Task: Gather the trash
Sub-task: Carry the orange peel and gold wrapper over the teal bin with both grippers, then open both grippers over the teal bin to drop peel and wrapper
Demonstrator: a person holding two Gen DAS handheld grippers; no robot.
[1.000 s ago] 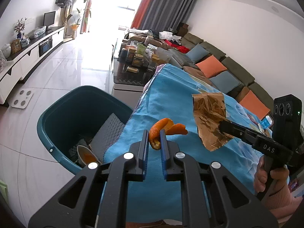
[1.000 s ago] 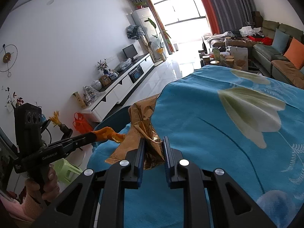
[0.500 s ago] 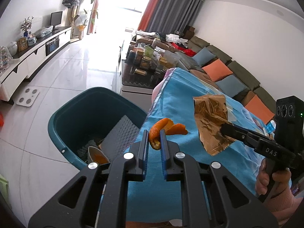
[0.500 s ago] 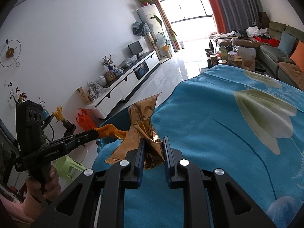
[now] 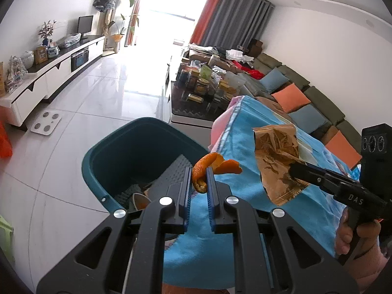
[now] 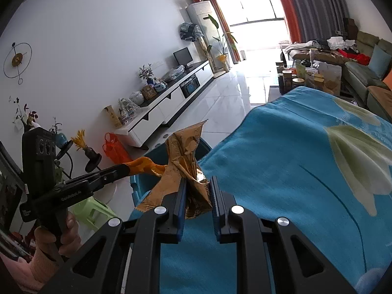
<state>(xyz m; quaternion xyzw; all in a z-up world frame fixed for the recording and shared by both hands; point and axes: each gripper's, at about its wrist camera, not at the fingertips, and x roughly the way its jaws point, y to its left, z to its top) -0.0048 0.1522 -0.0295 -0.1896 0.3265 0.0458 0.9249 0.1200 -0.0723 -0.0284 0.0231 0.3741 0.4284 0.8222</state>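
Note:
My left gripper point(image 5: 199, 174) is shut on an orange peel point(image 5: 208, 165), held in the air at the edge of the blue tablecloth, beside the teal bin point(image 5: 103, 156). The peel also shows in the right wrist view point(image 6: 144, 166). My right gripper point(image 6: 197, 183) is shut on a crumpled brown wrapper point(image 6: 186, 161), held over the cloth's edge near the bin point(image 6: 203, 147). The wrapper also shows in the left wrist view point(image 5: 276, 156), to the right of the peel. The bin holds grey foam point(image 5: 171, 174) and other trash.
The table with the blue flowered cloth point(image 6: 294, 171) lies to the right. A coffee table full of jars point(image 5: 203, 85) stands beyond the bin. A sofa with cushions point(image 5: 306, 103) runs along the right wall, a white TV cabinet point(image 5: 49, 78) along the left. A green stool point(image 6: 90, 210) stands nearby.
Both grippers have moved left toward the bin, each still holding its piece of trash. The bin now sits closer under the left gripper.

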